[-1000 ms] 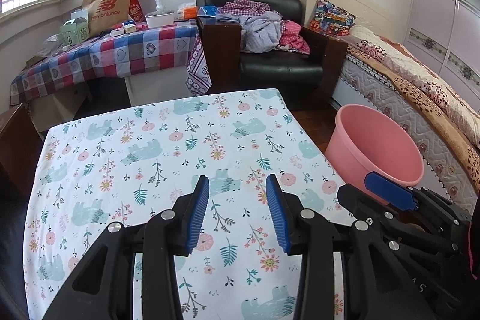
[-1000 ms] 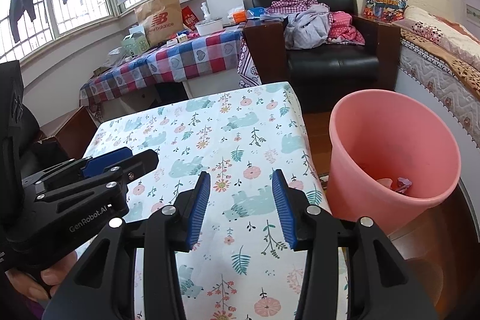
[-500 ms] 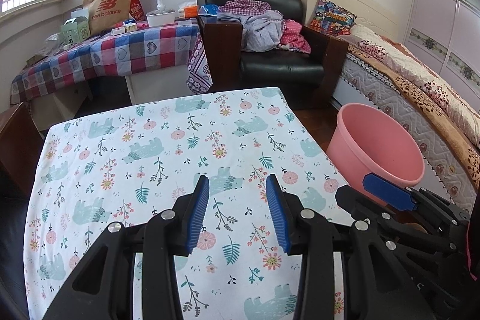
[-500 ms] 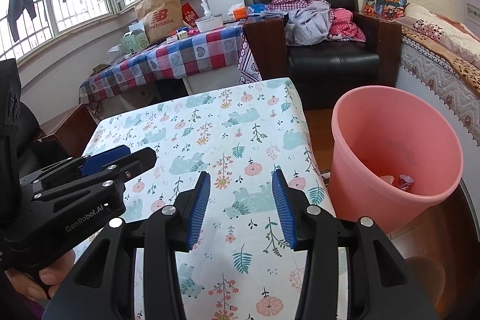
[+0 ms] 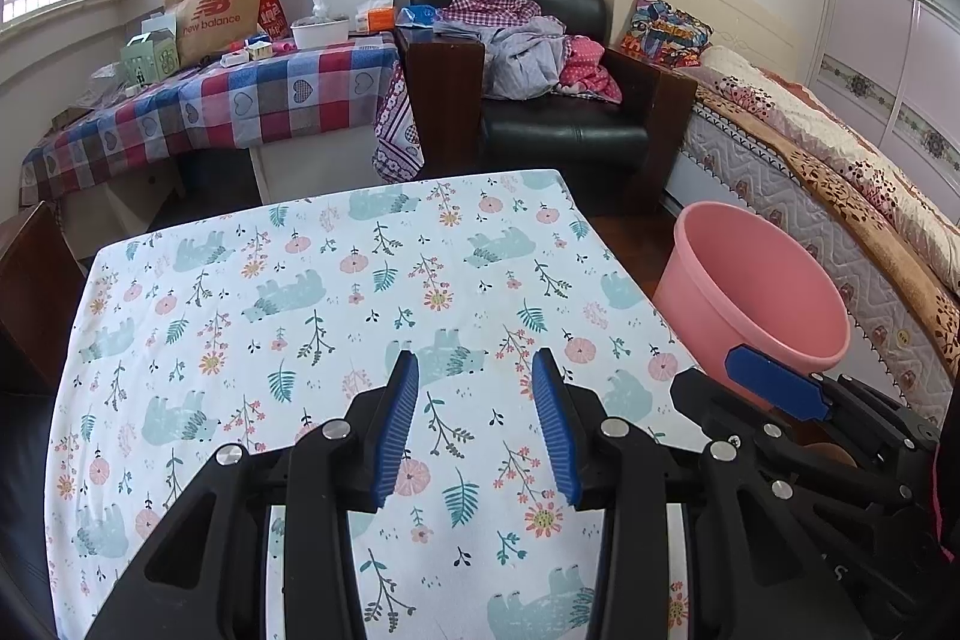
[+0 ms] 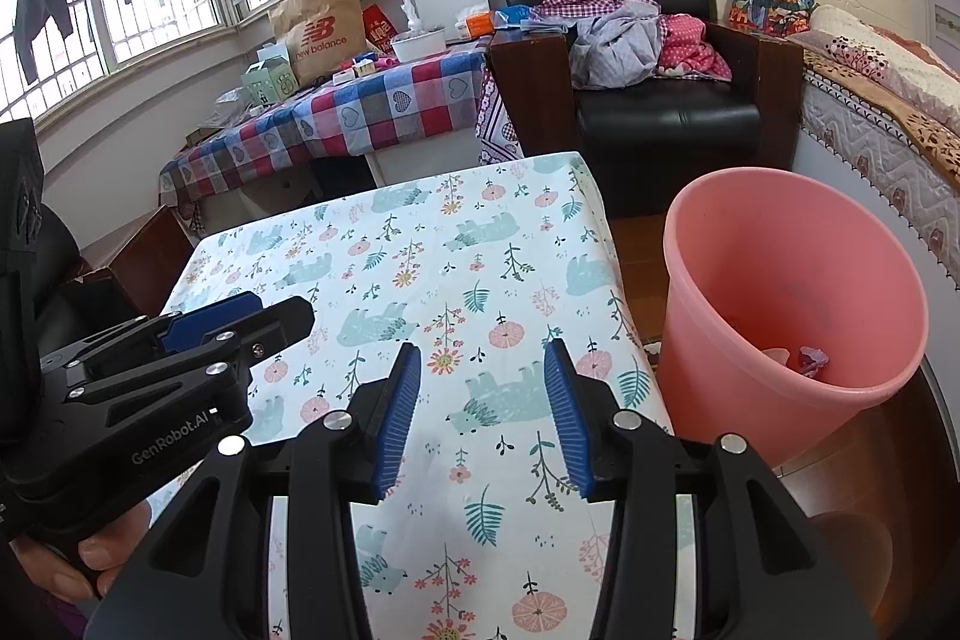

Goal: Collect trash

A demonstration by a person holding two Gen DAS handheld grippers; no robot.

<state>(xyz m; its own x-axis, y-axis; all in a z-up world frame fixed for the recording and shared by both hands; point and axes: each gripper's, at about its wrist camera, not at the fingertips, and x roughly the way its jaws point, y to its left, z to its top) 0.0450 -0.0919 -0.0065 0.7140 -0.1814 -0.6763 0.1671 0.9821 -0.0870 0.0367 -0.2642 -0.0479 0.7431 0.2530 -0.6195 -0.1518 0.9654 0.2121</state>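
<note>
A pink bin [image 6: 792, 292] stands on the floor just right of the table with the floral bear cloth [image 6: 456, 256]. Small scraps of trash [image 6: 801, 358] lie at its bottom. My right gripper [image 6: 483, 406] hovers over the table's near right part, open, nothing between its blue pads. In the left wrist view my left gripper [image 5: 477, 421] hangs over the near middle of the cloth [image 5: 312, 292], open and empty too. The pink bin [image 5: 756, 298] shows there at the right, past the other gripper's body [image 5: 798, 436]. No trash shows on the cloth.
Behind the table stand a checked-cloth table [image 5: 240, 100] with a paper bag and boxes, a black armchair [image 5: 558, 100] piled with clothes, and a bed [image 5: 828, 160] at the right. A dark wooden piece [image 6: 144, 256] sits at the table's far left corner. A hand [image 6: 102, 556] holds the left gripper.
</note>
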